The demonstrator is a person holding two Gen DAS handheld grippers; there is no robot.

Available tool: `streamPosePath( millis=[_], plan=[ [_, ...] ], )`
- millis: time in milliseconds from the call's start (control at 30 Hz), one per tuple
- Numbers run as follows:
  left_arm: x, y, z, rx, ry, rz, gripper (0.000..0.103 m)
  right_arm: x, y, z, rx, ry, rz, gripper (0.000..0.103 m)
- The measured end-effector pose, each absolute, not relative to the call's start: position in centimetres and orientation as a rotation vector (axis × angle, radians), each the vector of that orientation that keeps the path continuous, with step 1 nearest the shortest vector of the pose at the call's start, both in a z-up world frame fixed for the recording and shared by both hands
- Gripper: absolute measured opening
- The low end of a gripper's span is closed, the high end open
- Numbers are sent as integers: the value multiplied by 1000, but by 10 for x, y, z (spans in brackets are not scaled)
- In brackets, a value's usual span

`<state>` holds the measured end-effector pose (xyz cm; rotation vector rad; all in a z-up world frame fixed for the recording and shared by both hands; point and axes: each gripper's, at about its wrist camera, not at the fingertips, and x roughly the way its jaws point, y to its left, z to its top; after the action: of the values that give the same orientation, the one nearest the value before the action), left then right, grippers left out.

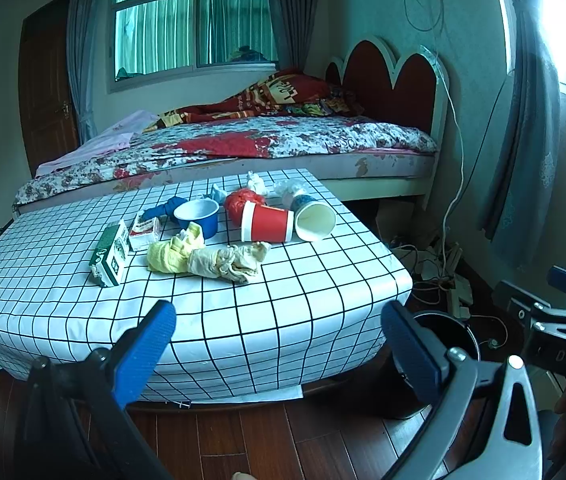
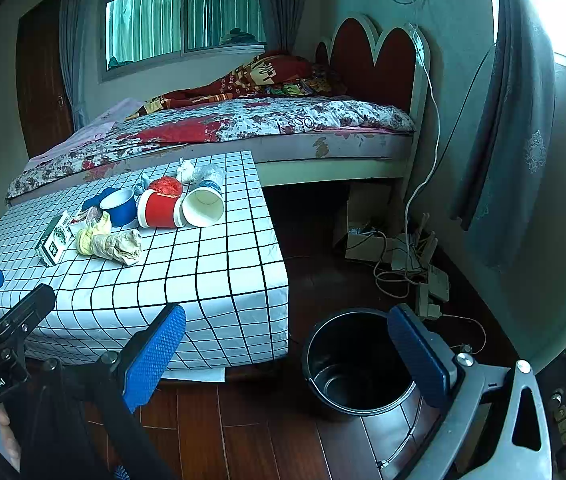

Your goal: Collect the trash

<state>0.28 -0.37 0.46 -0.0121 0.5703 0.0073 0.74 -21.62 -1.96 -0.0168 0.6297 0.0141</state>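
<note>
A low table with a white checked cloth (image 1: 243, 304) holds trash: a red paper cup (image 1: 267, 222) and a white cup (image 1: 315, 218) lying on their sides, a blue cup (image 1: 199, 216), a red crumpled bag (image 1: 243, 200), crumpled yellow and beige rags (image 1: 203, 258), a green carton (image 1: 111, 256), and a small pack (image 1: 145, 232). The same pile shows in the right wrist view (image 2: 159, 208). My left gripper (image 1: 279, 328) is open and empty, short of the table's near edge. My right gripper (image 2: 287, 332) is open and empty above a black metal bin (image 2: 359, 364) on the floor.
A bed (image 1: 263, 144) with a floral cover and red headboard stands behind the table. Cables, a power strip (image 2: 431, 284) and a cardboard box (image 2: 363, 232) lie on the dark wood floor right of the table. Curtains hang at the right wall.
</note>
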Motion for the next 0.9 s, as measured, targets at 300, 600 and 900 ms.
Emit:
streamPosePath(
  millis=[300, 600, 900],
  plan=[
    [0, -8, 9, 0, 561, -3, 102, 6, -214, -22, -18, 633, 16, 102],
    [0, -7, 9, -3, 563, 2, 102, 6, -214, -25, -18, 638, 15, 102],
    [0, -4, 7, -9, 567, -3, 102, 6, -214, -26, -18, 639, 12, 102]
  ],
)
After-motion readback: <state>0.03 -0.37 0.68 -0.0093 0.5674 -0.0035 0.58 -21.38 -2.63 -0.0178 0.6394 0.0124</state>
